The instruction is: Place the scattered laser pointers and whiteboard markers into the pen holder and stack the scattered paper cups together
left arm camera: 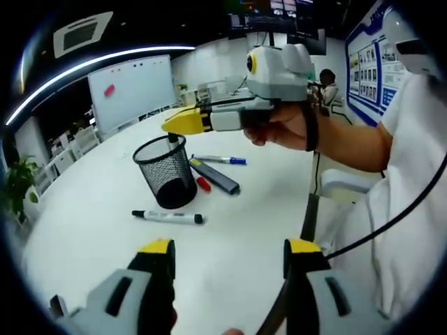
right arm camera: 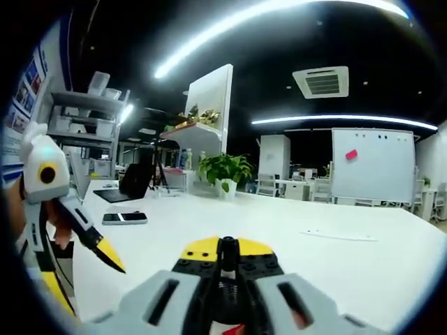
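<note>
While my right gripper (left arm camera: 183, 121) hovered above the mesh pen holder (left arm camera: 167, 171), jaws pinched around a black marker (left arm camera: 172, 138), my left gripper (left arm camera: 230, 255) gaped empty.

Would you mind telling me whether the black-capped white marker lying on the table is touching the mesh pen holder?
Apart. In the left gripper view, bare white table shows between the marker and the base of the pen holder.

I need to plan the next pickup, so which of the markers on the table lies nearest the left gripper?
The black-capped white marker, lying alone in front of the mesh pen holder; the blue-capped marker lies farther back.
</note>
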`<state>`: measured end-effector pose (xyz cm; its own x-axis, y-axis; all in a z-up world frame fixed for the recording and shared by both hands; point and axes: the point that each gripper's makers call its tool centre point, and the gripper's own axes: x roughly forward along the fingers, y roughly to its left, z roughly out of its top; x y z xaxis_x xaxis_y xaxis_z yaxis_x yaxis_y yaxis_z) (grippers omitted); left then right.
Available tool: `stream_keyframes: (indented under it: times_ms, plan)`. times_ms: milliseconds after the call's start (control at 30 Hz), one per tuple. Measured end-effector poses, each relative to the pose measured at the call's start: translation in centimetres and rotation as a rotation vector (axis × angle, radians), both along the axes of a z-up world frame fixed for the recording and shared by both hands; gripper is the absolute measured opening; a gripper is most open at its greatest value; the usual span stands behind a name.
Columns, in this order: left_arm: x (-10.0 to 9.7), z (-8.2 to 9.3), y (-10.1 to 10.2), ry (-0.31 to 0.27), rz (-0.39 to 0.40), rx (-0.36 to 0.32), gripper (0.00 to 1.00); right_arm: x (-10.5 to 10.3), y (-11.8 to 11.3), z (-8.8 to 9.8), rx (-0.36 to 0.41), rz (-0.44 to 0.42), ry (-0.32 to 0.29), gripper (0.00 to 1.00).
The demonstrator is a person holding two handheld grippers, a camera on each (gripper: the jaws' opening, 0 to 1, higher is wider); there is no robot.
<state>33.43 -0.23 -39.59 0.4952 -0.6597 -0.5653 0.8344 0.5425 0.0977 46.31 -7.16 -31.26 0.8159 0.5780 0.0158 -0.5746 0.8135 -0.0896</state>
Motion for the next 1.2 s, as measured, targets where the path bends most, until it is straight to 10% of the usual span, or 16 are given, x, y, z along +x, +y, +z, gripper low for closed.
stream_keyframes:
  times_ms: [1200]
  plan:
    - [-0.2,0.0,-0.2,0.004,-0.005,0.004,0.64,-0.4,-0.3,-1.2,-0.049,0.006,0.008,0.25]
